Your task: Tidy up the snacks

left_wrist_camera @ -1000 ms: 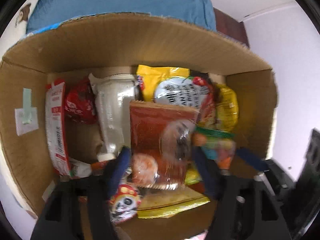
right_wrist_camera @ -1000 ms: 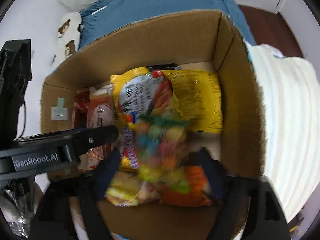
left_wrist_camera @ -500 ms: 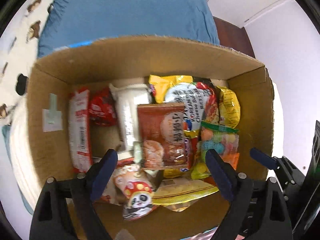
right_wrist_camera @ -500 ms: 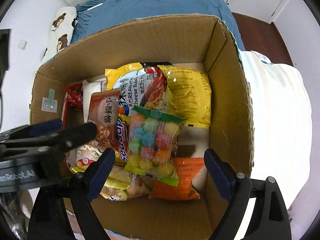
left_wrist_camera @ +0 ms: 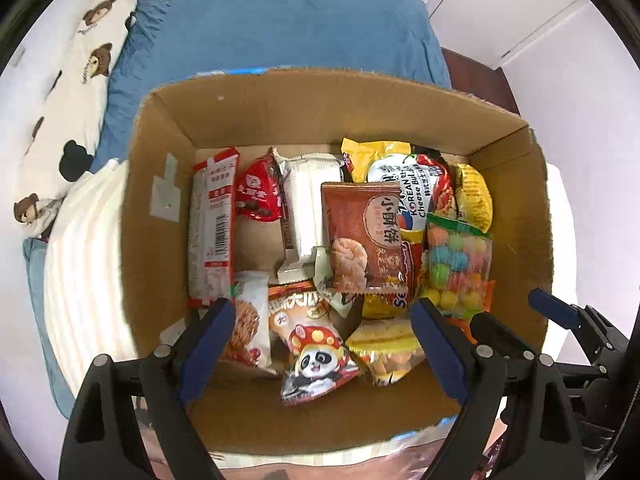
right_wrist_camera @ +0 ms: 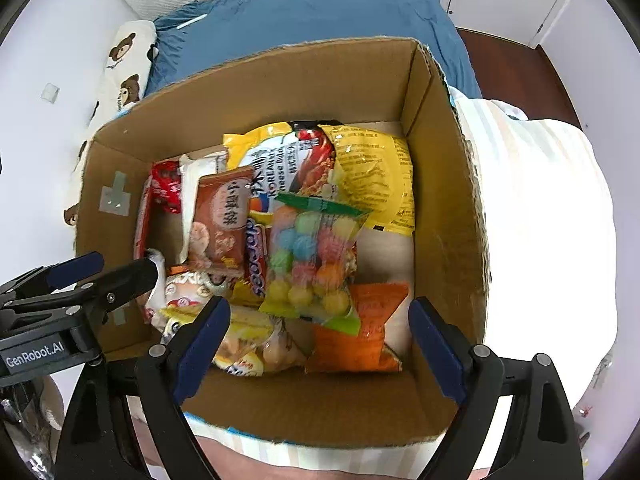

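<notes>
An open cardboard box (left_wrist_camera: 160, 184) (right_wrist_camera: 444, 216) holds several snack packs. A brown cracker pack (left_wrist_camera: 362, 232) (right_wrist_camera: 220, 220) lies on top in the middle. A clear bag of coloured balls (left_wrist_camera: 456, 264) (right_wrist_camera: 312, 256) lies to its right. A panda pack (left_wrist_camera: 312, 356) lies at the near side. My left gripper (left_wrist_camera: 320, 344) is open and empty above the box's near edge. My right gripper (right_wrist_camera: 316, 344) is open and empty above the near edge too. The right gripper shows in the left wrist view (left_wrist_camera: 560, 320), and the left gripper in the right wrist view (right_wrist_camera: 80, 280).
The box rests on a striped white cushion (right_wrist_camera: 540, 240) (left_wrist_camera: 76, 264). Behind it is a blue bedcover (left_wrist_camera: 280, 28) (right_wrist_camera: 312, 12) and a bear-print pillow (left_wrist_camera: 68, 92). A yellow pack (right_wrist_camera: 376, 176) and an orange pack (right_wrist_camera: 360, 332) lie in the box's right side.
Both grippers have let go of their packs, the brown cracker pack and the coloured-ball bag, opened wide and pulled back up out of the box. Both packs now lie in the box.
</notes>
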The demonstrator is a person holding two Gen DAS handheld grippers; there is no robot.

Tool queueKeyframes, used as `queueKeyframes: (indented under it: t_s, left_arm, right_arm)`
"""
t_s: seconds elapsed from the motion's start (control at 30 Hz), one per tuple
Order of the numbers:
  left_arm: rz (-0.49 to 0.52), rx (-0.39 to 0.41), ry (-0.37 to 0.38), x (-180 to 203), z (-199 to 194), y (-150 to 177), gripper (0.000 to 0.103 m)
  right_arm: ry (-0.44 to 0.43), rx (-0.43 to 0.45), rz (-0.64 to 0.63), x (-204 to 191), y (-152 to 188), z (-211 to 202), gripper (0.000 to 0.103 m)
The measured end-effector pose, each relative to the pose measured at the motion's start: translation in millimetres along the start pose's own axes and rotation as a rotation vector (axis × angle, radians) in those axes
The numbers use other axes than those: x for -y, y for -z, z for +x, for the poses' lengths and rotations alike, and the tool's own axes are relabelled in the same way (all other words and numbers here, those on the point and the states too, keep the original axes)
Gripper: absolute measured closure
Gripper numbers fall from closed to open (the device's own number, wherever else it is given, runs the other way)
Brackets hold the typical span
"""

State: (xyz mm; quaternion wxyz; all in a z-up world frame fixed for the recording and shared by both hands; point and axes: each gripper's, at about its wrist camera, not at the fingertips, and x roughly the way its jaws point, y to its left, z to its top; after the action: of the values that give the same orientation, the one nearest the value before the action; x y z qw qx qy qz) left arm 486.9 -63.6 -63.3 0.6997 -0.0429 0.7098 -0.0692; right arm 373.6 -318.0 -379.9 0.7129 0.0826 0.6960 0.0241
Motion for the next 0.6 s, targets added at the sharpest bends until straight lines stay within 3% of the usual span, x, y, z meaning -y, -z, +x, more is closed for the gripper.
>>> queueKeyframes:
  t_s: [0.27, 0.37, 0.6]
  left_arm:
    - [0.054, 0.21, -0.042, 3.9, -64.6, 50.0, 0.013]
    - [0.067, 0.313, -0.075, 6.6, -83.5, 79.8, 0.013]
    - [0.069, 0.451, -0.088, 8.7, -113.8, 139.8, 0.013]
  right_arm:
    - [0.017, 0.139, -0.007, -2.6, 37.8, -45.1, 0.01]
    - [0.027, 0.217, -0.014, -3.8, 64.3, -66.5, 0.01]
    - [0.048, 0.352, -0.041, -11.8, 128.1, -105.7, 0.01]
